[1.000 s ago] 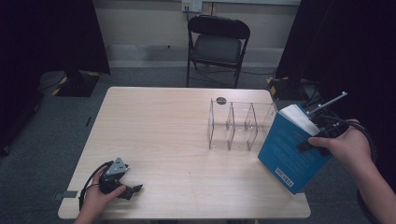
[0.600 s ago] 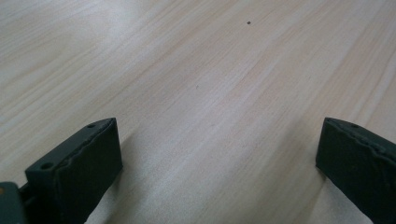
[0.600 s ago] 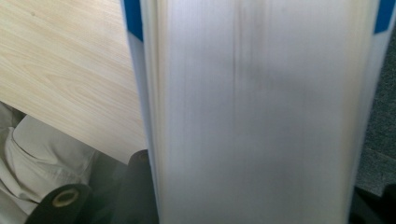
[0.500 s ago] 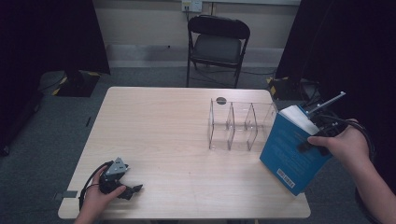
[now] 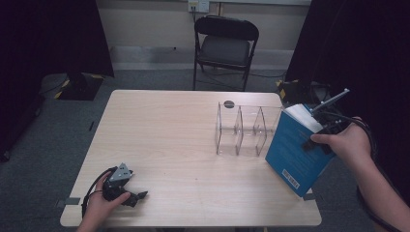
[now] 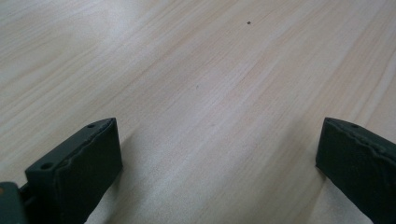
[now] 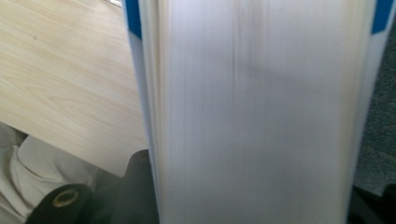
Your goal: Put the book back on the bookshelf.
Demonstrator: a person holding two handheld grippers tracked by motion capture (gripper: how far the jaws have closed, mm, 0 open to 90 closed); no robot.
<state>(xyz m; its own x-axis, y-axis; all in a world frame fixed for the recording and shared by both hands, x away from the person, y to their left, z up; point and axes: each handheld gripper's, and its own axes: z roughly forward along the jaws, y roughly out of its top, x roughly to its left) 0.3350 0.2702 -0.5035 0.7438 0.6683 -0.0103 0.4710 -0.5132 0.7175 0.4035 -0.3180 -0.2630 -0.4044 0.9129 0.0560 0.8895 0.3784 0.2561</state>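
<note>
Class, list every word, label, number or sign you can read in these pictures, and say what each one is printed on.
None can be read.
Blue book: a white label low on its cover, print too small to read.
Wall plate above the chair: marks too blurred to read.
Page edges of the book in the right gripper view: blank.
Table in the left gripper view: bare wood grain, no text.
</note>
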